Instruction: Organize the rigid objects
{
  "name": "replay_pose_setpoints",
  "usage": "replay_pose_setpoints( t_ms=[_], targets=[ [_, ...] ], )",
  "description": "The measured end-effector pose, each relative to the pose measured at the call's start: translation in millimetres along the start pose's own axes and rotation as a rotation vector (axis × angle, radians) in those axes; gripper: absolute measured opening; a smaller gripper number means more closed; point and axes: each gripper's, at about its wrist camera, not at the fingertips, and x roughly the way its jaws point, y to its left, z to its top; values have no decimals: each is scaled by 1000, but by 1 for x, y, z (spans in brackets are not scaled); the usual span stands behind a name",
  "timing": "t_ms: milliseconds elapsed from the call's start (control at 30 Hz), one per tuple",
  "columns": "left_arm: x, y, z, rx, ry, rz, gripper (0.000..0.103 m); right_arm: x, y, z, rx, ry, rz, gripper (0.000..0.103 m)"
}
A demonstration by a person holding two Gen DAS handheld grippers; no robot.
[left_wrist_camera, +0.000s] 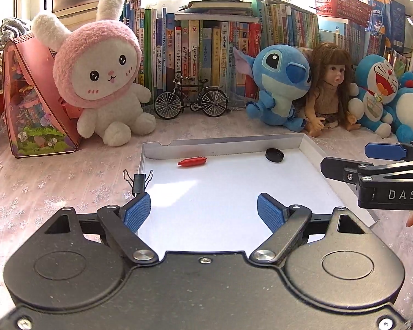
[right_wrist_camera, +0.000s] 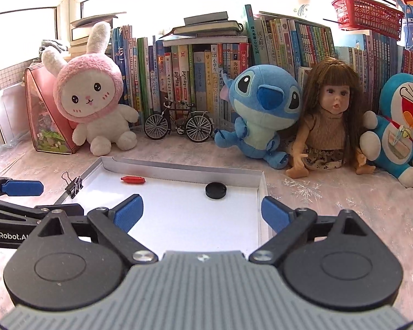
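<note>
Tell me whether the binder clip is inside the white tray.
No. The binder clip sits on the white tray's left rim, not inside.

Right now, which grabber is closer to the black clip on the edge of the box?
Left. The left gripper has one fingertip right beside the binder clip on the white box wall; the right gripper hovers farther over, toward the box's other side.

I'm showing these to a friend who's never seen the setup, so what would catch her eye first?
Probably the row of toys against the books: the pink bunny plush at left, then the blue alien plush and the long-haired doll. Next, the shallow white tray in front, with a red piece and a black disc near its back wall.
</note>
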Motion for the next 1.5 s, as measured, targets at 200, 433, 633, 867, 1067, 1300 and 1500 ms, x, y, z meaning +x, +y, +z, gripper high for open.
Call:
replay_pose_setpoints(
  t_ms=[200,433,633,867,1067,1300,1500],
  targets=[
    [-16,-4,-21,-1,9,-27,84,-19,9,-21,-47,-33,3,101],
    [-28,-4,-46,-31,7,-37,85,-34,18,-47,-66,-65,5,102],
    [-41,-1,-61,-47,-30,-27,86,-45,26,-63,-104,-92,-3,103],
    [-53,2,-77,-39,-55,-25,87,-58,31,-80,-137,-106,-10,103],
    [-62,4,-92,-35,-57,-29,88,-71,33,-94,-145,-118,-17,103],
    [-70,3,-108,-8,-57,-18,88,-87,34,-109,-130,-128,-26,103],
    [-73,4,-118,-21,-32,-1,88,-96,34,-119,-117,-128,-20,103]
  ],
)
